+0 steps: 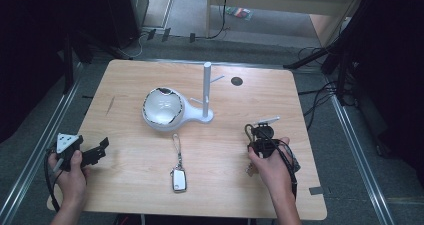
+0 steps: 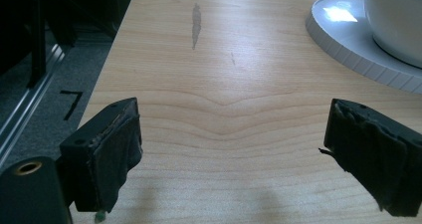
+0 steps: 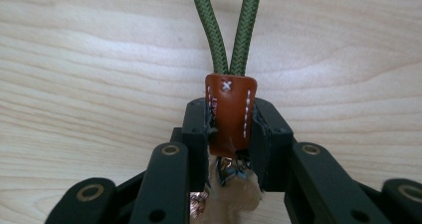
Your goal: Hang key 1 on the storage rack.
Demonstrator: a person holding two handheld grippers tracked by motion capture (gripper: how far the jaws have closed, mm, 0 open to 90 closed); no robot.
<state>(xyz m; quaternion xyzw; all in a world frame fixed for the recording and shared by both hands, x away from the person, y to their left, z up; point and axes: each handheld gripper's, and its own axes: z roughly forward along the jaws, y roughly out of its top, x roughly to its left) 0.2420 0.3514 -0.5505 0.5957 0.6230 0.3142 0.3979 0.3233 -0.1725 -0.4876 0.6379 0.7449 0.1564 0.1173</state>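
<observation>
The left hand (image 1: pixel 70 172) sits at the counter's (image 1: pixel 125 185) near-left corner, well left of the fob (image 1: pixel 179 180), holding the left gripper (image 1: pixel 102 147) low, its jaws pointing toward the stand (image 1: pixel 172 110). In the left gripper view the left gripper (image 2: pixel 231 149) has its jaws spread wide with bare wood between them; the stand's ribbed white base (image 2: pixel 348 50) rises beyond the right jaw.

The right hand (image 1: pixel 272 167) rests well right of the fob, near the counter's near-right edge, with the right gripper (image 1: pixel 262 135) aimed away from the person. In the right gripper view the right gripper (image 3: pixel 231 134) has its jaws closed tight on a brown leather tab (image 3: pixel 231 112) with white stitching. A green cord (image 3: pixel 226 27) loops out of the tab's top and runs straight away from the jaws, so the tab's long axis lies along the gripper's. Small metal pieces hang below the tab between the jaw arms; what they are I cannot tell.

The stand is beyond the fob, mid-counter: a white bowl on the left and an upright white post (image 1: pixel 206 90) on the right of one base. The fob lies flat, its chain (image 1: pixel 177 147) stretched toward the stand. A dark round hole (image 1: pixel 236 81) is beyond the post.
</observation>
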